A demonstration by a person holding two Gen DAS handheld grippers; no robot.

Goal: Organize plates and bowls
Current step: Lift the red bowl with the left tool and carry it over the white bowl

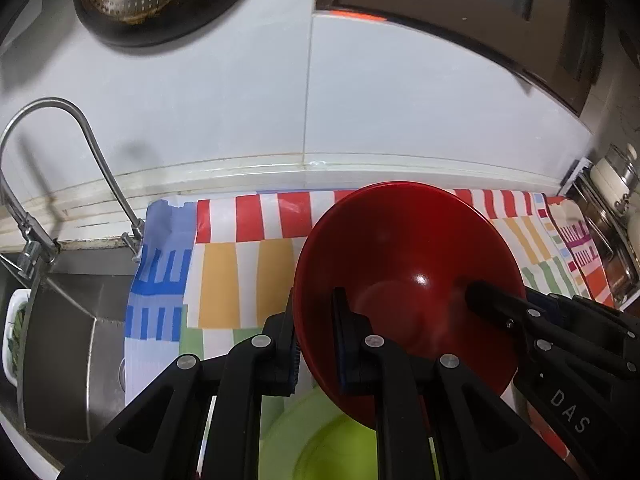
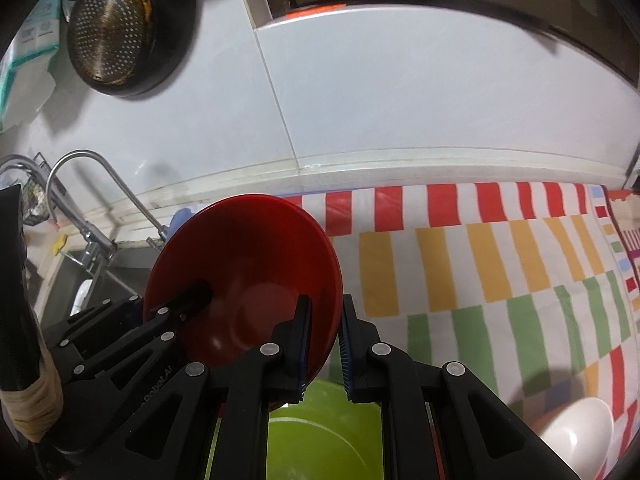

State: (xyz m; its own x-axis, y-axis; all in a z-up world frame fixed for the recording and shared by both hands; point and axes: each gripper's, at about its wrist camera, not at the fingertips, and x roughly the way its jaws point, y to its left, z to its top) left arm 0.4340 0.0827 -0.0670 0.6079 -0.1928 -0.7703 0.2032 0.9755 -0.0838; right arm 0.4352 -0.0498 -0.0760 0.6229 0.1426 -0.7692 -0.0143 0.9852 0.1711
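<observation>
On the far left is the sink point(image 1: 76, 344) with its bent tap point(image 1: 80, 152). A metal strainer point(image 2: 110, 32) hangs on the wall above, out of the way.

The left gripper point(image 1: 316, 336) pinches the left rim of the red bowl point(image 1: 408, 276), one finger inside and one outside. The right gripper point(image 2: 324, 344) pinches the right rim the same way. Two grips on opposite sides keep the tipped bowl from slipping. It is up in the air, over the striped cloth point(image 2: 500, 272).

Just under it, near us, sits a green bowl point(image 2: 320, 440). I think the red bowl is going to nest there.

On the near right lies a white bowl point(image 2: 576, 436).
</observation>
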